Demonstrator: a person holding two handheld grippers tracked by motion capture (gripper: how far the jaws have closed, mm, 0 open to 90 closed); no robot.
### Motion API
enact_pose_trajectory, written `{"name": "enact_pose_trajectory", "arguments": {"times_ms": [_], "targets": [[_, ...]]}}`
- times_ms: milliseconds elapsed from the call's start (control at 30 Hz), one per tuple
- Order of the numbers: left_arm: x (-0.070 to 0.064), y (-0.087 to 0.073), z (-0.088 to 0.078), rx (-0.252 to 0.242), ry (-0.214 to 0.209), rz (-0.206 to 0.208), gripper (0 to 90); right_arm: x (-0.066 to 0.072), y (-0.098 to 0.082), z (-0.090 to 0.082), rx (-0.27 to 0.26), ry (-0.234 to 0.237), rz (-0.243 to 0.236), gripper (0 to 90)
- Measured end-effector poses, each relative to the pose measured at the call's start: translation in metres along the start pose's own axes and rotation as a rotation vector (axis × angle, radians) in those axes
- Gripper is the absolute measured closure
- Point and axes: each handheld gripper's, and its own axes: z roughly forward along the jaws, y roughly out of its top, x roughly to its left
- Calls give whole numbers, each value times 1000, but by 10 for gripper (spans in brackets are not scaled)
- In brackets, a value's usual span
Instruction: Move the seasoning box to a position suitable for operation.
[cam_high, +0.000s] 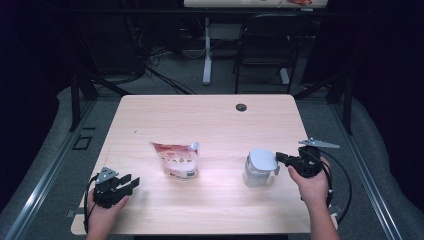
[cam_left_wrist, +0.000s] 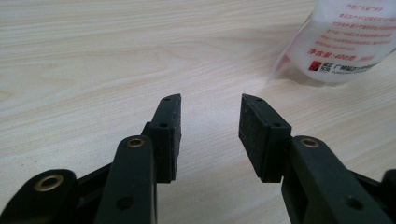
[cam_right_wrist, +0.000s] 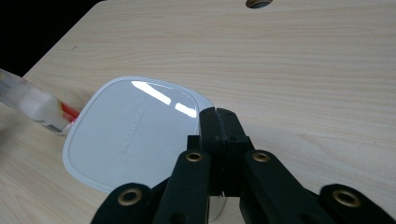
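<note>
Spanning most of the high view, the bench carries everything you are working with; a round cable hole sits near its far edge. Next in size, the pouch, white with red print and a spout at its far right corner, lies flat near the middle of the bench, slightly toward your left. The clear container stands right of centre, its pale lid tilted over the top. Your right tongs are at the container's right side, level with the lid's rim; in the right gripper view their jaws are pressed fully together just beside the lid's edge, and whether they pinch that edge cannot be told. Your left tongs, near the front left corner of the bench, stand partly open with nothing between the pads, pointing toward the pouch, which lies well apart from them.
</note>
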Motion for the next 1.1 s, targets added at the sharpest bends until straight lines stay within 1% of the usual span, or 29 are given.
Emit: {"name": "enact_pose_trajectory", "arguments": {"times_ms": [200, 267, 333, 500, 667, 800, 1100], "targets": [[0, 0, 0, 0, 0, -1, 590, 0, 0, 0, 0, -1, -1, 900], [0, 0, 0, 0, 0, -1, 590, 0, 0, 0, 10, -9, -17, 900], [0, 0, 0, -2, -2, -1, 591, 1, 0, -1, 12, -16, -21, 900], [0, 0, 0, -3, -1, -3, 591, 0, 0, 0, 4, -10, -4, 900], [0, 0, 0, -2, 1, -2, 590, 0, 0, 0, 6, -8, -4, 900], [0, 0, 0, -4, -1, -3, 590, 0, 0, 0, 10, -18, -8, 900], [0, 0, 0, -4, 0, -3, 591, -1, 0, 0, 13, -12, -5, 900]]}}
